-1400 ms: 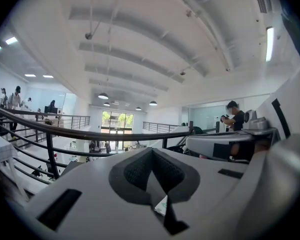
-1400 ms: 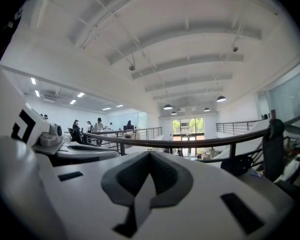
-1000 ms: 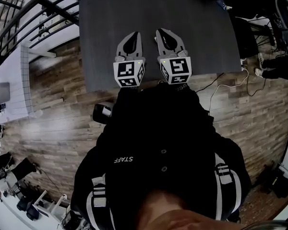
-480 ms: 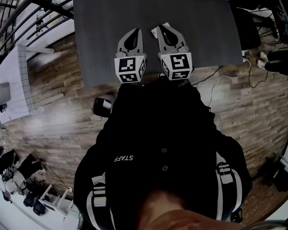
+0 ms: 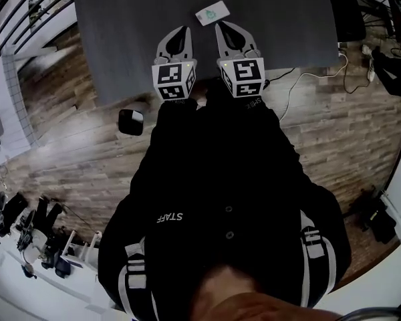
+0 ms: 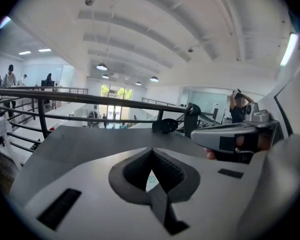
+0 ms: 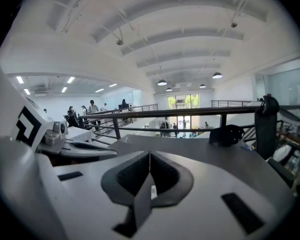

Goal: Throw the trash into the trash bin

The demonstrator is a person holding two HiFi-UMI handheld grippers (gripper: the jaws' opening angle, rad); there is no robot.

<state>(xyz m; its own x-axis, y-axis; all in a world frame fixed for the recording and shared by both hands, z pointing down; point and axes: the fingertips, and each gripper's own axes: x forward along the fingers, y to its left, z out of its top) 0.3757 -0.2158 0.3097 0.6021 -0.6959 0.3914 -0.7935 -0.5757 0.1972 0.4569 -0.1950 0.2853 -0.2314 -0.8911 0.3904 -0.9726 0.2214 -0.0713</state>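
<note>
Above grey table (image 5: 120, 39), left gripper (image 5: 180, 31) and right gripper (image 5: 223, 27) jaws closed (empty), "STAFF" on jacket (image 5: 227, 179), perhaps green-marked packet (image 5: 212, 13) ahead.

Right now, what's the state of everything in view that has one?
left gripper: jaws shut, empty
right gripper: jaws shut, empty, tips just short of the packet
white packet: lying flat on the gray table, not gripped
black bin-like object: on the floor beside the table, contents unclear

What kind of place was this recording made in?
Probably a mezzanine in a large hall: a dark railing edges the floor, a white arched ceiling carries hanging lamps, and a grey table stands on wood flooring.
</note>
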